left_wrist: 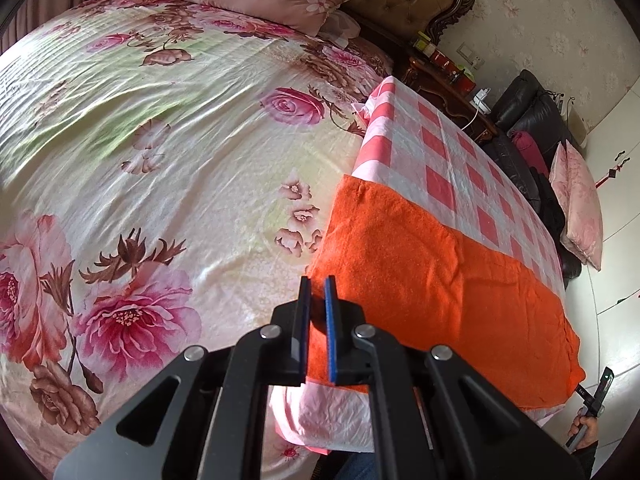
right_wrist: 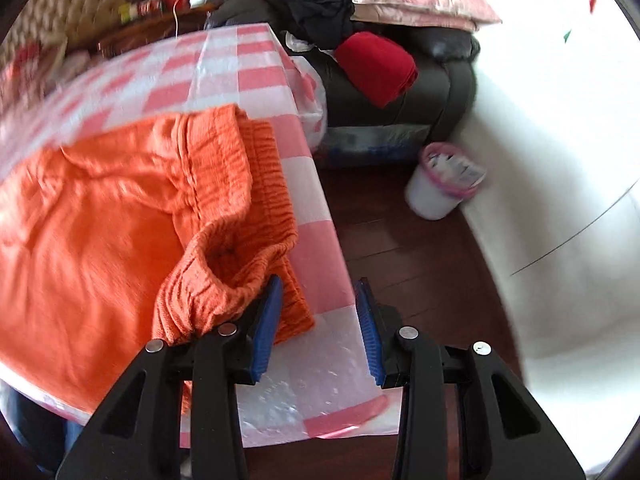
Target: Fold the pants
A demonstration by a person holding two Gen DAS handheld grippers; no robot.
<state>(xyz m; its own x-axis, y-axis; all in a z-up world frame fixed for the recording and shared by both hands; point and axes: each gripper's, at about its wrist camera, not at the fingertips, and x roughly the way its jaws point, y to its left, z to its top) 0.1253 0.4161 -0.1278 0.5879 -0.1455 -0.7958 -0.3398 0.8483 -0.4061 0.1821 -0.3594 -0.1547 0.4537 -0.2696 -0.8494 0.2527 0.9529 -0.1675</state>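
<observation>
Orange pants [left_wrist: 440, 292] lie spread across a table with a pink-and-white checked cover [left_wrist: 452, 148]. My left gripper [left_wrist: 319, 284] hovers at the pants' near left edge, its jaws almost closed with a narrow gap and nothing between them. In the right wrist view the pants [right_wrist: 100, 232] show their ribbed waistband [right_wrist: 256, 208], partly lifted and curled over. My right gripper [right_wrist: 318, 292] is open at the table's right edge [right_wrist: 320, 240]; its left finger [right_wrist: 268, 328] touches the waistband fold, with no cloth between the pads.
A bed with a floral sheet [left_wrist: 160, 160] lies left of the table, pillows at its head. A dark sofa [right_wrist: 420, 92] with clothes and a pink pillow stands beyond the table. A white bin [right_wrist: 440, 184] stands on the wooden floor [right_wrist: 400, 260].
</observation>
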